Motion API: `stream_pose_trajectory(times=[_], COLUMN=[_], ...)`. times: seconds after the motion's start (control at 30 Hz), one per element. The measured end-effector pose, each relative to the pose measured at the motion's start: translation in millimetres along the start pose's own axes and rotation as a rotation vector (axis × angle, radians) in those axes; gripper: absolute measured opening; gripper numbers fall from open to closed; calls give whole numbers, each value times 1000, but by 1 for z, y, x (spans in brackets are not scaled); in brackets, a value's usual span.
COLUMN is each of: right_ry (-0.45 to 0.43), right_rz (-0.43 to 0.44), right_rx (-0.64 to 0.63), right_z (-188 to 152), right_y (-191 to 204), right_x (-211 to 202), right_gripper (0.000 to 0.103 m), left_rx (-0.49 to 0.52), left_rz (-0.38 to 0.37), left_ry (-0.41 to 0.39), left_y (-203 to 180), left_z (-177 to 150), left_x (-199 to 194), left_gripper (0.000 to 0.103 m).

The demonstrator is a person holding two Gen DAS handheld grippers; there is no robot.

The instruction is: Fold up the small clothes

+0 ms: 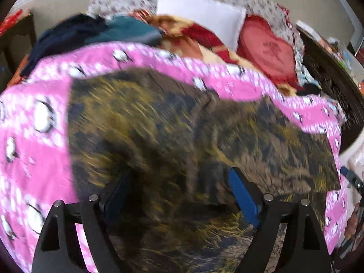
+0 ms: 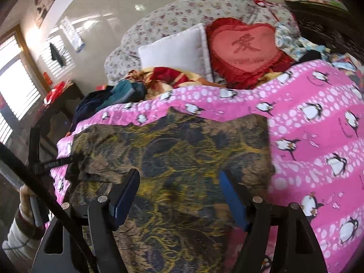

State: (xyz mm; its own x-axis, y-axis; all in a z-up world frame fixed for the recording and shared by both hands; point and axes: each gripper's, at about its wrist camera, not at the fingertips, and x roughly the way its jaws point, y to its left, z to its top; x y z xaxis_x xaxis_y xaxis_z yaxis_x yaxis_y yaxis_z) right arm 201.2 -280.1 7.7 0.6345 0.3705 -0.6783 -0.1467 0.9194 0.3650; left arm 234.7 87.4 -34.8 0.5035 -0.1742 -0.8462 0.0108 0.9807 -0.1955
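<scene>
We held our left gripper (image 1: 177, 195) and right gripper (image 2: 179, 195) wide open, empty, over the brown-and-yellow patterned garment (image 2: 182, 150) spread flat on the pink penguin blanket (image 2: 318, 125).

Bright slatted window (image 2: 13, 84), glossy wall (image 2: 109, 4)

Legible text: one large dark-red Chinese character, reading as 爱, on the face of the red heart-shaped cushion (image 2: 244, 50); smaller line beneath it too small to read. Nothing else readable.

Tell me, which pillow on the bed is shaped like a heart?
The red pillow is the heart one, with a frilly edge and a character on its front. The white pillow beside it is a plain square.
</scene>
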Motion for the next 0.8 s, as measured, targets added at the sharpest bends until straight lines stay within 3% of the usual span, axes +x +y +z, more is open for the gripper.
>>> stream_pose_trajectory(times=[0.07,0.13,0.17,0.2,0.43,0.53,0.8], right_ry=[-10,-23,-30,-38,-53,-48,11], right_rz=[-15,-45,-67,-83,-119,-125,-145], right_rx=[11,24,37,55,187,186,168], right_z=[0,0,1,2,20,26,36], right_y=[-9,-20,-27,-35,-74,-72,-61], right_x=[-5,-9,-10,-11,-2,5,44], right_gripper=[78,79,79,79,79,79,80], left_rx=[2,5,1,-1,10,-21,-62], left_rz=[5,26,37,10,-43,-9,41], left_ry=[-11,-17,-24,-39,-157,-211,-89], left_y=[-5,-12,-13,-16,-15,6,42], left_z=[-2,1,4,8,34,37,12], left_x=[4,6,5,1,-37,-56,-19], left_gripper=[81,33,22,5,5,5,5])
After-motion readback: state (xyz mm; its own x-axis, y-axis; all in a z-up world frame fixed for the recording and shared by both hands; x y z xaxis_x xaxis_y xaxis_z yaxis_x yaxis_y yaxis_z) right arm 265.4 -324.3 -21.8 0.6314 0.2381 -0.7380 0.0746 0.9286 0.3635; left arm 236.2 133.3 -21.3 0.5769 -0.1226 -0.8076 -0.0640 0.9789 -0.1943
